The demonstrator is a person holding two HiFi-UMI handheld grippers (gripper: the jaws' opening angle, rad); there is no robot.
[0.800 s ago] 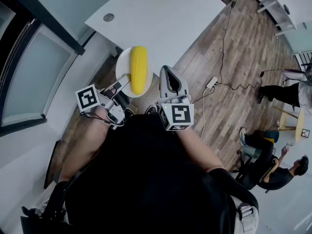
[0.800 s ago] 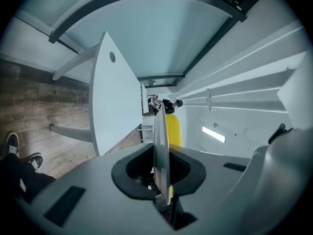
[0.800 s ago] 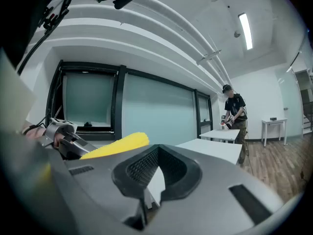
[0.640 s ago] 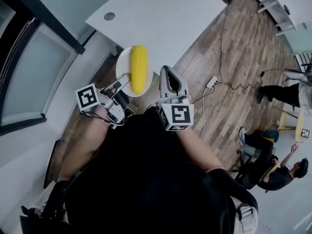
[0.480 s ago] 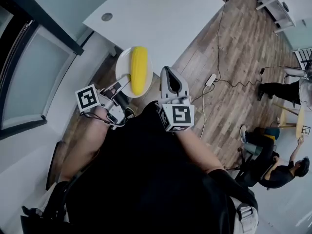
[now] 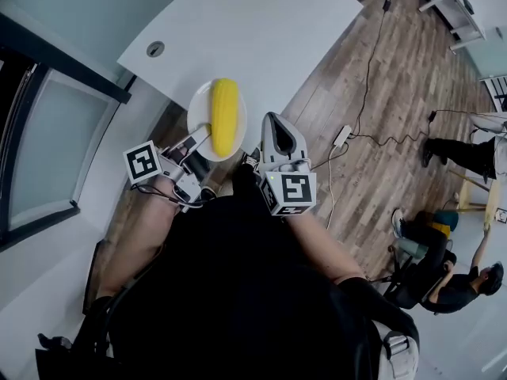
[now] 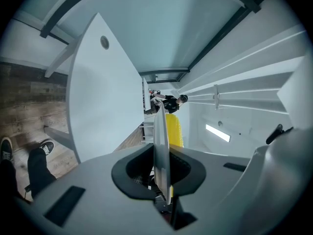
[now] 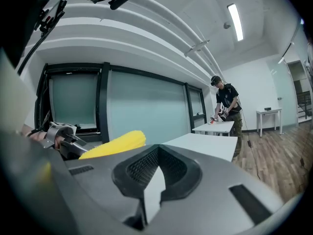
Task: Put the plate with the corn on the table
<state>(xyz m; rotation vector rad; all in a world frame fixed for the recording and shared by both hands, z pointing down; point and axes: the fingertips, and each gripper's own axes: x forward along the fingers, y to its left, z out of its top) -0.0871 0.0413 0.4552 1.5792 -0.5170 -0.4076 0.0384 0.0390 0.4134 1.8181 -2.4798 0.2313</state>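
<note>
A white plate (image 6: 204, 109) carries a yellow corn cob (image 6: 225, 115) lying lengthwise. My left gripper (image 6: 201, 138) is shut on the plate's near-left rim and holds it level in the air at the near edge of the white table (image 6: 253, 22). The left gripper view shows the plate (image 7: 160, 131) edge-on between the left gripper (image 7: 160, 153) jaws, with the corn (image 7: 174, 130) beside it. My right gripper (image 6: 272, 119) hangs just right of the plate, apart from it. Its jaws meet at the tips with nothing between them (image 8: 156, 153); the corn (image 8: 115, 143) shows to their left.
The table has a round cable hole (image 6: 155, 49). A glass wall (image 6: 47, 141) runs along the left. A cable and power strip (image 6: 342, 137) lie on the wooden floor at right. People (image 6: 455, 279) are far right. The carrier's shoes (image 7: 39, 153) are below the table edge.
The plate and both grippers have drifted a little toward the table, which now sits further left in the picture. Both grips look the same.
</note>
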